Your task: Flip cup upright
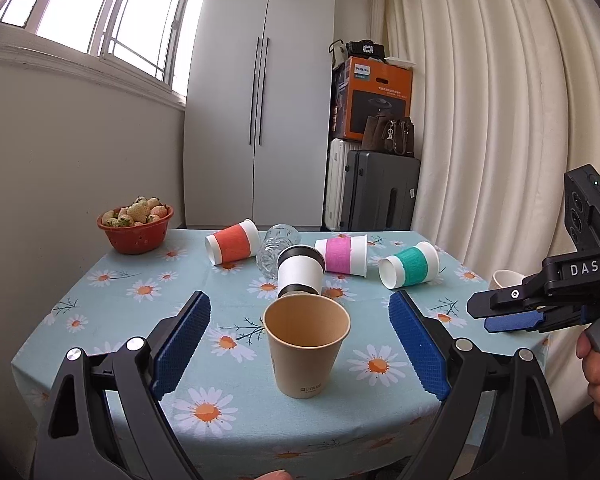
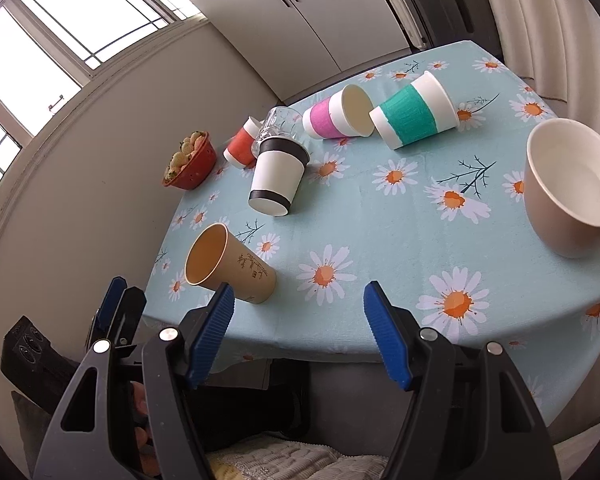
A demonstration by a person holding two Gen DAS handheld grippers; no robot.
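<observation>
Jaws of the left gripper (image 1: 300, 344) stand spread wide, one blue pad at either side of the brown paper cup (image 1: 306, 346) without touching it; the cup stands upright, mouth up, near the worktop's (image 1: 100, 320) front edge. The right gripper (image 2: 298, 336) is also spread and pinches nothing, hanging off the front edge, at about 3 o'clock from the brown cup in the left view.

Several cups lie on their sides further back: a white cup with black bands (image 1: 300, 272) at 12 o'clock from the brown one, a pink-sleeved cup (image 1: 342, 260) and a teal-sleeved cup (image 1: 410, 265) toward 1 and 2 o'clock, an orange-sleeved cup (image 1: 232, 247) at 11 o'clock, and a clear glass (image 1: 278, 254) beside it. A tan mug (image 2: 570, 194) stands upright at the right edge.

By my judgement, the paper cups are light and thin-walled, so they crush and skid easily; a gentle pinch across the mid-body or the textured sleeve should hold best. Glass is heavier, slick and breakable, and wants a firmer, squarer grip.
</observation>
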